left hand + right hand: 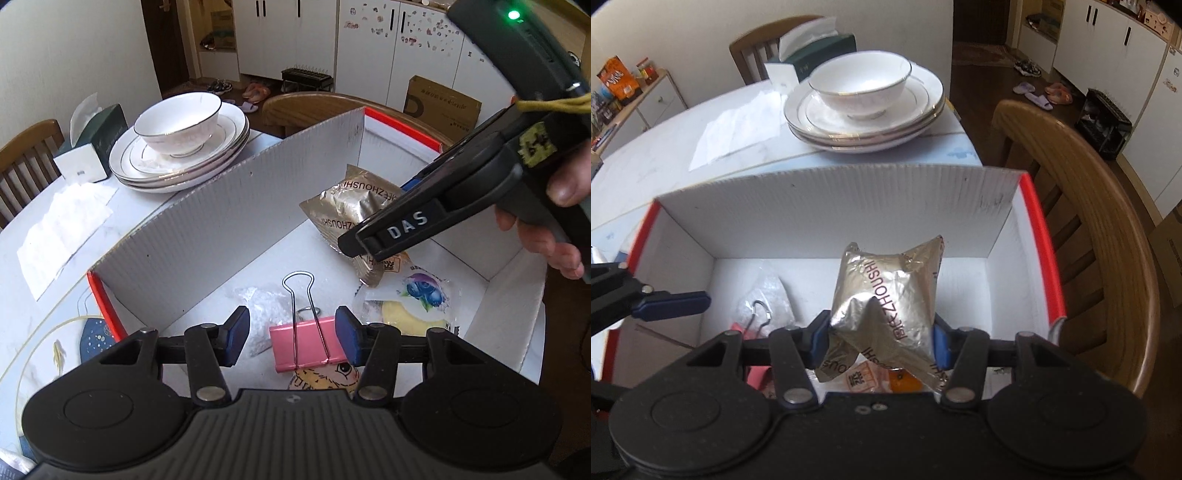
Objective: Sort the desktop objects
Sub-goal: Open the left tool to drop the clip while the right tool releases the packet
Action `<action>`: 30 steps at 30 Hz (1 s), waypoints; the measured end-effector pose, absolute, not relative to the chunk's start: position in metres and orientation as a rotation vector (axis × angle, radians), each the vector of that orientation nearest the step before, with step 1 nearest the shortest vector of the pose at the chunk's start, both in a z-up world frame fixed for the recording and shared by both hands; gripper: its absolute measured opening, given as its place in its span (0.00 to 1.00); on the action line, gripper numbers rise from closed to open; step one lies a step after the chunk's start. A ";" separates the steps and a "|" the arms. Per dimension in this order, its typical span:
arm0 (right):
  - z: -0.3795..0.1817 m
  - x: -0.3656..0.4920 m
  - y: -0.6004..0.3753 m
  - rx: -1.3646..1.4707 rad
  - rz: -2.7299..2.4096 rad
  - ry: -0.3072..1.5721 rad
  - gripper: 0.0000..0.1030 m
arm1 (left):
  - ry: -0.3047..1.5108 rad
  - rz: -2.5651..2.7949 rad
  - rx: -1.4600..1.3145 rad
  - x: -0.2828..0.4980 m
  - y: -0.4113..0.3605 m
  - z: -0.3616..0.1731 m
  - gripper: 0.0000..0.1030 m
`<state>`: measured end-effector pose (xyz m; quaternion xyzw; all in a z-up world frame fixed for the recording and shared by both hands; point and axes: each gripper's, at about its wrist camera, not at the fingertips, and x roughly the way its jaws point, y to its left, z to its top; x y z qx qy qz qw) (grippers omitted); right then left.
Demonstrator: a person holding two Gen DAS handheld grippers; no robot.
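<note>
Right wrist view: right gripper (pixel 881 338) has its blue pads (pixel 817 341) clamped on a silver foil packet (pixel 886 295), packet bulging up between them, held over the inside of the white box (pixel 827 206). Under the packet, on the box floor, an orange-printed wrapper (pixel 882 380) shows partly. Toward the box's left wall lie a clear plastic bag (pixel 768 295) and the wire handle of the pink binder clip (pixel 757 317)

Left wrist view: left gripper (pixel 291 332) with fingers apart, not fully wide; the pink binder clip (pixel 306 345) sits between the pads (pixel 236 334). The right-hand pad looks to be touching the clip's edge, the left-hand pad is clear of it, so no firm grip visible; cannot tell if the clip is lifted or lying on the box floor. Just below the clip a cartoon-face sticker or wrapper (pixel 325 376), beside it a blueberry-printed packet (pixel 413 299) with a yellow item inside. Clear bag (pixel 262 310) is behind the clip. The foil packet (pixel 351 206) hangs in the right gripper (pixel 364 249) deeper in the box, a person's hand (pixel 554 218) on its handle

Outside the box, beyond its far wall: stacked white plates (pixel 177 162) with a bowl (pixel 177 122) on top, a tissue box (pixel 96 144) and a paper sheet (pixel 62 229) on the table (pixel 44 317). Wooden chair (pixel 1089 229) stands against the box's right side
</note>
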<state>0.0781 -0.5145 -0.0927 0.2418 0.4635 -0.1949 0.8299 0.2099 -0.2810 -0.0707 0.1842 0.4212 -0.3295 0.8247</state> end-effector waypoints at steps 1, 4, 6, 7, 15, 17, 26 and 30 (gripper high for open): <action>-0.095 0.079 -0.515 0.521 -0.415 0.988 0.52 | 0.900 -0.700 0.392 0.210 -0.281 -0.072 0.49; -0.101 0.082 -0.517 0.540 -0.414 1.008 0.52 | 0.908 -0.697 0.394 0.209 -0.282 -0.074 0.49; -0.105 0.084 -0.517 0.550 -0.407 1.022 0.52 | 0.912 -0.695 0.394 0.209 -0.283 -0.075 0.49; -0.107 0.085 -0.517 0.557 -0.406 1.029 0.52 | 0.913 -0.696 0.395 0.210 -0.283 -0.076 0.49; -0.111 0.086 -0.516 0.563 -0.391 1.061 0.53 | 0.920 -0.693 0.387 0.211 -0.284 -0.078 0.49; -0.111 0.086 -0.516 0.564 -0.389 1.066 0.55 | 0.922 -0.693 0.379 0.210 -0.284 -0.078 0.49; -0.104 0.081 -0.513 0.529 -0.388 1.061 0.65 | 0.915 -0.692 0.322 0.207 -0.278 -0.075 0.49; -0.099 0.074 -0.514 0.534 -0.381 1.048 0.66 | 0.910 -0.686 0.297 0.204 -0.275 -0.072 0.51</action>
